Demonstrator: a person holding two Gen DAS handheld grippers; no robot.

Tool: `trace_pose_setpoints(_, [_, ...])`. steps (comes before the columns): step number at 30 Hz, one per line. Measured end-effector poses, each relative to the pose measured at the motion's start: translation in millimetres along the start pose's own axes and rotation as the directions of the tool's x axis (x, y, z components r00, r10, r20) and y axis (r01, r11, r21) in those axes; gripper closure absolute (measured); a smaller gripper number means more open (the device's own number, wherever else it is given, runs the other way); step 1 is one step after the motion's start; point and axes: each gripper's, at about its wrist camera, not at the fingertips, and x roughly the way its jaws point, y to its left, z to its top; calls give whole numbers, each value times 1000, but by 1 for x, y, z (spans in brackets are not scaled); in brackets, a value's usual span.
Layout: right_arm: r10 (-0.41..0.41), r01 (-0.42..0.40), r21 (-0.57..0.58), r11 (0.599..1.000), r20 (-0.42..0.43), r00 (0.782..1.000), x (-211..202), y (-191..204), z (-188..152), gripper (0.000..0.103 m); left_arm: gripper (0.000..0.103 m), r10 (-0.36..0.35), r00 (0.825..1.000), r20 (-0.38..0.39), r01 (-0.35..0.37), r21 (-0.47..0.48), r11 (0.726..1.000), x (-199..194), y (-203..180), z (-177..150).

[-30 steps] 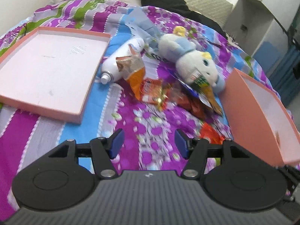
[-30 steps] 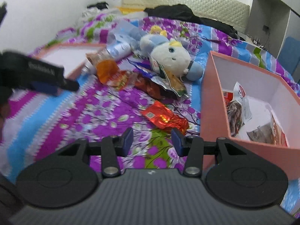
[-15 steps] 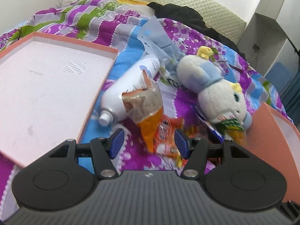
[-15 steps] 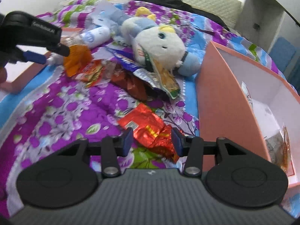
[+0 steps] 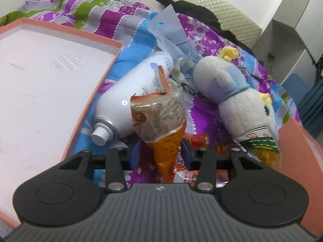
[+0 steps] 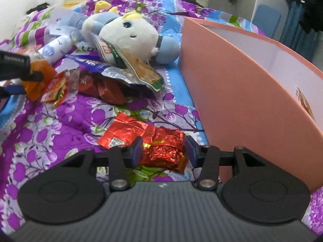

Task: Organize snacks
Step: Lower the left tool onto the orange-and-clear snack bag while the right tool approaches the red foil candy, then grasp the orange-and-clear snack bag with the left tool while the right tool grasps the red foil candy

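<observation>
A bed under a purple, flowered quilt (image 6: 66, 121) carries everything. On its right side stands a deep pink box (image 6: 242, 92), its near wall rising just beside the right gripper; on the left lies a shallow pink lid (image 5: 40, 84), white inside. Between them a white-and-blue plush toy (image 6: 129, 32) lies across a heap of snack packets, with a white spray bottle (image 5: 129, 98) on its side next to the lid. The left gripper (image 5: 160, 153) has its blue-padded fingers spread on either side of an orange-and-clear snack bag (image 5: 161, 121) that leans against the bottle; whether the pads touch it cannot be told. The right gripper (image 6: 164, 151) holds its fingers apart around a crumpled red foil packet (image 6: 145, 139) lying on the quilt, close to the box wall.
</observation>
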Motion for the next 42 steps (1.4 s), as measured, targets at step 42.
trace_pose_setpoints(42, [287,-292,-95,952,-64,956,-110,6,-60,63,52,-34,987,-156,10,-151,988,-205,9,-131])
